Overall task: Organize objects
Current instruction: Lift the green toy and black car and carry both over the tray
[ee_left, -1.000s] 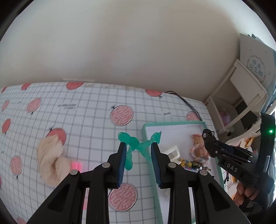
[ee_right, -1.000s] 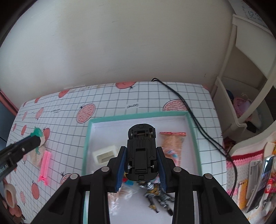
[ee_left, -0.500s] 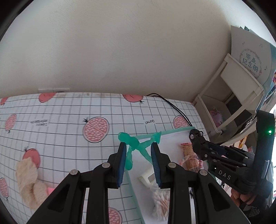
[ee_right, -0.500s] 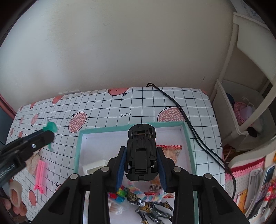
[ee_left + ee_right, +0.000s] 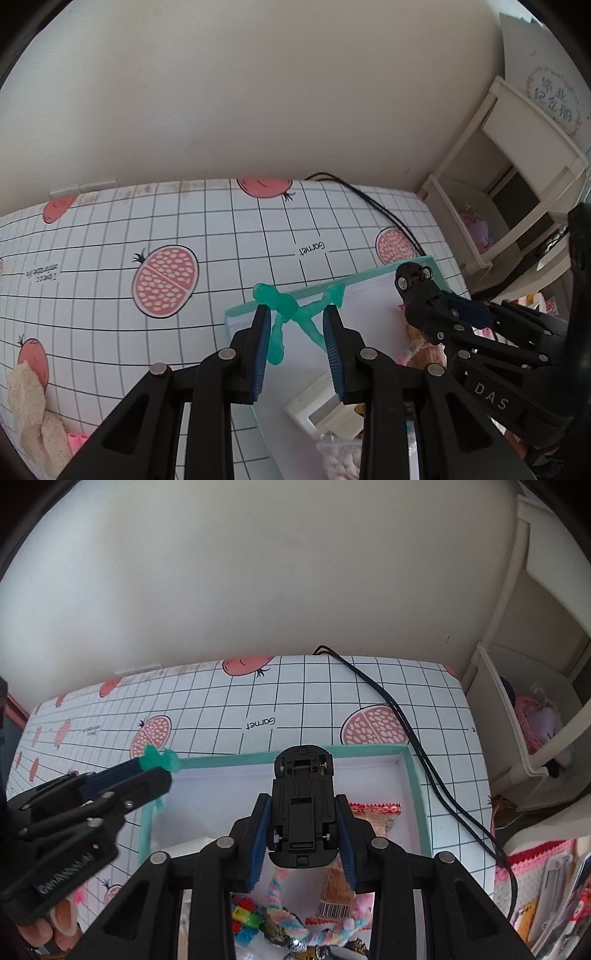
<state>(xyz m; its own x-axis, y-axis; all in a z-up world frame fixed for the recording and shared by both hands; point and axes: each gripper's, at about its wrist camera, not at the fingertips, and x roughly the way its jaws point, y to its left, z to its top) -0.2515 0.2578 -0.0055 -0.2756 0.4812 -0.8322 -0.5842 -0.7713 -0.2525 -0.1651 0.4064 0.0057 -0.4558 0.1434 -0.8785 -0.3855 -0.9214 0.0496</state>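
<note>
where tool (image 5: 297, 325) pinches, green figure (image 5: 295, 314)

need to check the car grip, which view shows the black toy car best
The right wrist view: the black toy car sits centred, underside up, clamped in the right hand-held gripper. The left wrist view shows only its front end.

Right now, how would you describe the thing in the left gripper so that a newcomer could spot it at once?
Find the teal-rimmed tray on the pomegranate-print tablecloth. Over its near-left corner the left gripper holds a small green figure between its blue pads. It is the only translucent green thing here, with thin splayed limbs, unlike the boxy black toy car in the right gripper.
</note>
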